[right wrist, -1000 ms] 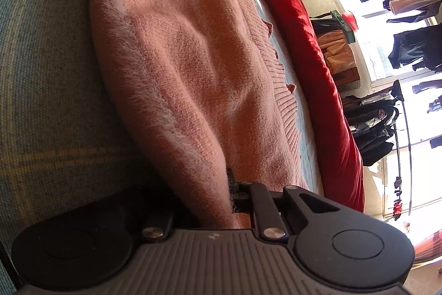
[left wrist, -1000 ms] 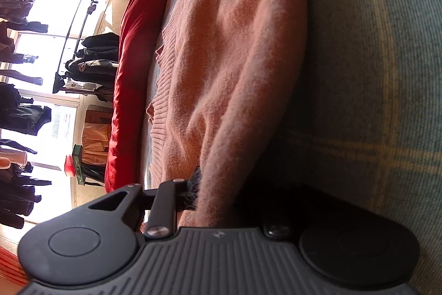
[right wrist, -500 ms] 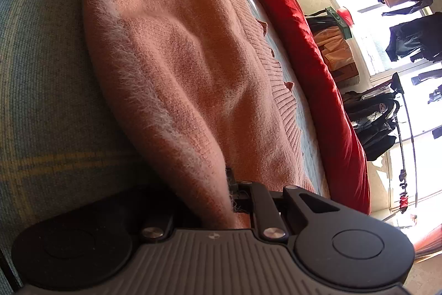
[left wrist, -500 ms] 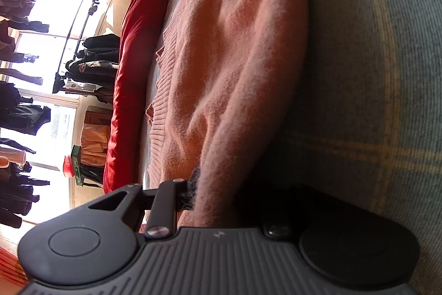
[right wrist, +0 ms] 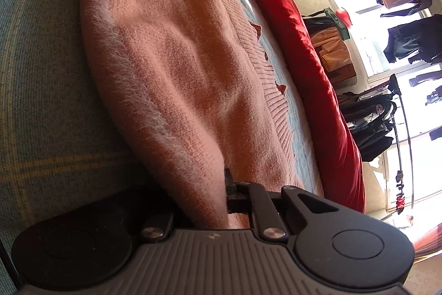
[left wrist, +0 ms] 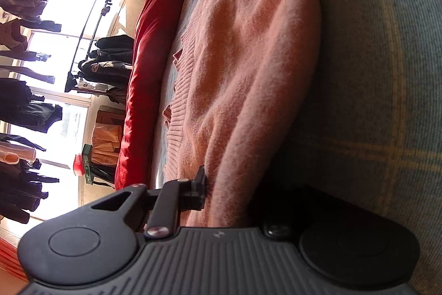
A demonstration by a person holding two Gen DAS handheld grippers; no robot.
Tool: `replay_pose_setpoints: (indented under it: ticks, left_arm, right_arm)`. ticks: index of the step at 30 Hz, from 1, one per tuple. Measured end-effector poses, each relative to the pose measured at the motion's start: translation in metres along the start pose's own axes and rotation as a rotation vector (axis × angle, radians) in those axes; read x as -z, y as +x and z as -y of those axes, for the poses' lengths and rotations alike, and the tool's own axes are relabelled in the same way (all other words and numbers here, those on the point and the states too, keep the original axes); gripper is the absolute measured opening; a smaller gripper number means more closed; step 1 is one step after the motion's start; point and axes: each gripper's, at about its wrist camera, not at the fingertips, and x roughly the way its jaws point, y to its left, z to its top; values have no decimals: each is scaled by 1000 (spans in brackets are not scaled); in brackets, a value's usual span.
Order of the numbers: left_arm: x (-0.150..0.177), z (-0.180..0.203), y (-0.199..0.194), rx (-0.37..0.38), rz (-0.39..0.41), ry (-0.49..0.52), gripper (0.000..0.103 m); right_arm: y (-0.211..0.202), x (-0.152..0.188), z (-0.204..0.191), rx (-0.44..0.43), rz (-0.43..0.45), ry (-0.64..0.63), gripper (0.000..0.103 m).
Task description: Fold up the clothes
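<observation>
The fuzzy salmon-pink knitted sweater (left wrist: 248, 68) lies doubled along a fold on the grey-green plaid blanket (left wrist: 386, 73). The right gripper (right wrist: 221, 192) is clamped on one end; the left gripper (left wrist: 218, 190), its jaws easing apart, holds the other. One fold looks done; more probably remain.

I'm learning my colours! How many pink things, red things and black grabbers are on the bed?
Pink: 1, the fuzzy sweater
Red: 1, the long red blanket
Black: 2, the left gripper and the right gripper, both with fingers on the sweater; the left one's jaws are opening
Total: 4
</observation>
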Motion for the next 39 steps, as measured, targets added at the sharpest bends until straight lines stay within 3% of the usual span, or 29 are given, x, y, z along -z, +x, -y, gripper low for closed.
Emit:
replay_pose_setpoints:
  ticks: [9,14,16,21,26,28,29,30,32,35,37,39]
  left_arm:
    - [3,-15,-15,-35,22,-33,10]
    - [3,-10,-15,-20,17,-13,10]
    - [3,-6,-12,-13,17,1,10]
    - [3,1,-6,17,9,11,10]
    - [2,6,-2,32,-1,23,10]
    - [3,6,0,34,-2,25,11]
    - [3,6,0,36,-2,23,11]
    - [3,6,0,38,-4,21,11]
    - [4,7,0,38,-5,22,11]
    - [4,8,-1,37,-5,25,11]
    - [5,9,-2,35,-4,25,11]
    - [5,10,-3,34,-4,25,11]
  right_arm:
    - [-15,-12,19,-31,-11,38,13]
    - [-11,-16,15,-41,-32,-16,15]
    - [-2,-14,8,-51,-59,-50,20]
    - [8,-7,-8,-5,-33,-156,22]
    - [16,-3,5,-35,-2,-97,23]
    - [18,-2,7,-18,15,-97,29]
    - [19,1,7,13,39,-114,41]
    - [20,4,6,50,74,-138,59]
    - [21,10,10,82,125,-170,70]
    - [25,6,26,25,89,-72,70]
    - [26,5,21,44,84,-102,68]
    - [26,3,12,49,76,-142,50]
